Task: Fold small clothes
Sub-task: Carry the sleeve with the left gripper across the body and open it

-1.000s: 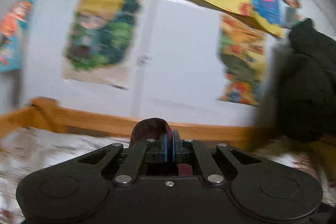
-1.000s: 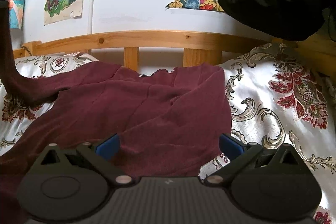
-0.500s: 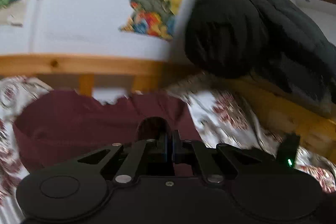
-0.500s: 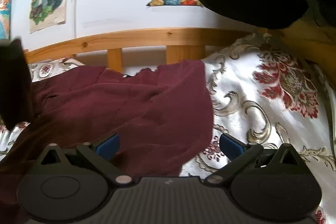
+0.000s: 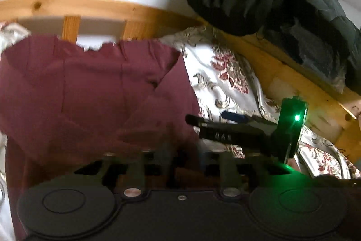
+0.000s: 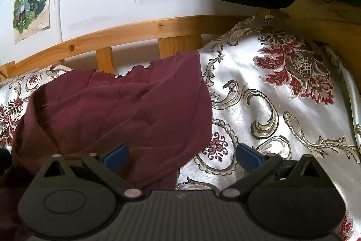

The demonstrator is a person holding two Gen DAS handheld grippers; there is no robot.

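My right hand-held gripper (image 6: 181,157) hangs released over the maroon shirt's (image 6: 126,110) edge on the floral bedspread (image 6: 282,105). My left hand-held gripper (image 5: 182,164) is blurred against the shirt; I cannot tell its grip.

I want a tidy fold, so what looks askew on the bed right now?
The maroon garment lies bunched, not flat: a flap crosses it diagonally and its near edge curls by the open right claw. The left claw is too blurred to judge.
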